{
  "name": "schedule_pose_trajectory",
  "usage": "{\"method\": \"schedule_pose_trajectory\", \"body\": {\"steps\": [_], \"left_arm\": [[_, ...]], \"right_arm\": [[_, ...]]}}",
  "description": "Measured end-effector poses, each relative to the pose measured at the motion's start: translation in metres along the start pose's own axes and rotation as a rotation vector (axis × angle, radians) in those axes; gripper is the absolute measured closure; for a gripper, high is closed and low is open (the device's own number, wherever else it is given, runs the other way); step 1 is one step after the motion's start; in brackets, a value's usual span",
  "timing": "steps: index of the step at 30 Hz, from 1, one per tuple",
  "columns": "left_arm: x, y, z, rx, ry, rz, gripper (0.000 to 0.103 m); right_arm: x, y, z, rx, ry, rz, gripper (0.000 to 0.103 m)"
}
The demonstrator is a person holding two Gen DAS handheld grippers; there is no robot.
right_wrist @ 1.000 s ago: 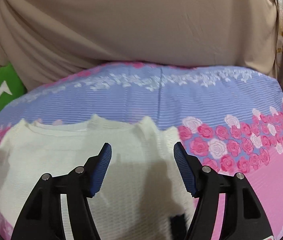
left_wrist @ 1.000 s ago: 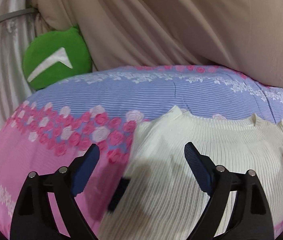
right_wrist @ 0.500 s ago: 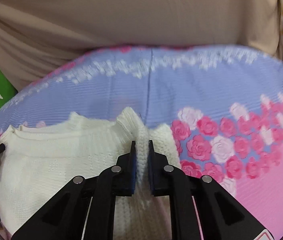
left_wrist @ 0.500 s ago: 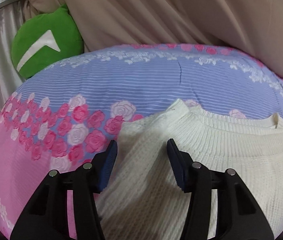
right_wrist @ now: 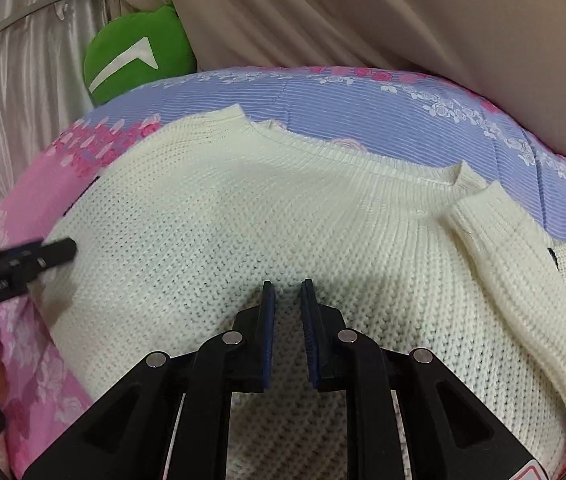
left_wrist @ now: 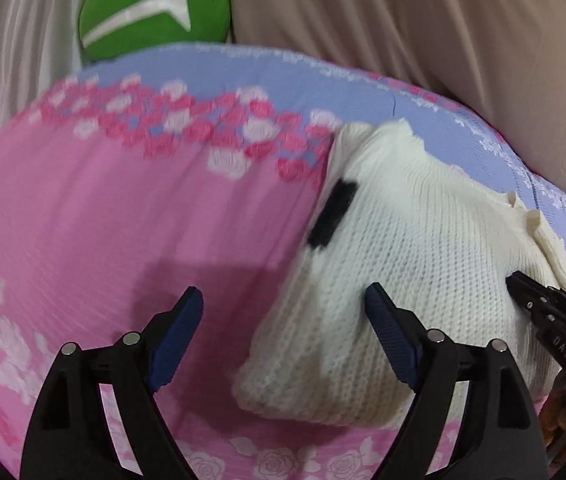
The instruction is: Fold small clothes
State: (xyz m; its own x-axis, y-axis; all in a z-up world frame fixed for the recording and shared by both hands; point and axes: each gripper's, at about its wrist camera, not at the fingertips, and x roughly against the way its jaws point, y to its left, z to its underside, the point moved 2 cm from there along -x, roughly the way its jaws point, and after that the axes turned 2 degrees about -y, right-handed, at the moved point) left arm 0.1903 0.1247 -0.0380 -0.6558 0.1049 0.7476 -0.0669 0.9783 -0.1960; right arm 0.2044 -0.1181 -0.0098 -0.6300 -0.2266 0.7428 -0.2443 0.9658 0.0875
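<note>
Your cream-white ribbed knit sweater (right_wrist: 283, 216) lies across the middle of the right wrist view on the pink and lilac rose-printed bedsheet (left_wrist: 83, 220), neckline toward the top of the frame, and its right sleeve (right_wrist: 515, 264) is already laid in over the body at the right. In the left wrist view the same sweater sits in the lower right, with a small black patch (left_wrist: 333, 214) at its edge. Your right gripper (right_wrist: 288, 300) has its blue pads almost together over the knit at bottom centre; whether a thin pinch of cloth sits between them you cannot tell from here, so check before you pull. Your left gripper (left_wrist: 283, 312) is opening wide, nothing between its jaws, one pad over bare sheet and the other over the sweater's side edge. The step in hand looks like the left-side fold: bring the left jaws down astride that edge, take both layers, then carry the edge across in a low arc so the knit does not drag or bunch. Keep clear of the green plush cushion (left_wrist: 151, 12) at upper left.
</note>
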Motion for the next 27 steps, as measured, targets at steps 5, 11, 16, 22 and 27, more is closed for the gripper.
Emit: {"method": "schedule_pose_trajectory", "body": {"steps": [5,11,16,22,27], "left_arm": [[-0.005,-0.001,-0.002,0.019,0.003,0.027,0.024],[-0.009,-0.005,-0.001,0.021,0.0,0.016,0.024],[-0.013,-0.015,-0.008,0.028,-0.009,0.021,0.037],[0.011,-0.049,-0.021,0.0,-0.055,0.054,0.081],[0.058,-0.119,-0.033,-0.135,-0.164,0.143,0.087]], "right_arm": [[0.035,-0.074,0.002,-0.117,-0.059,0.069,0.095],[0.104,-0.224,0.028,-0.475,-0.177,0.388,0.086],[0.102,-0.152,0.031,-0.328,-0.149,0.094,0.086],[0.037,-0.057,0.037,-0.119,-0.008,-0.059,0.086],[0.035,-0.053,0.04,-0.092,-0.024,-0.049,0.084]]}}
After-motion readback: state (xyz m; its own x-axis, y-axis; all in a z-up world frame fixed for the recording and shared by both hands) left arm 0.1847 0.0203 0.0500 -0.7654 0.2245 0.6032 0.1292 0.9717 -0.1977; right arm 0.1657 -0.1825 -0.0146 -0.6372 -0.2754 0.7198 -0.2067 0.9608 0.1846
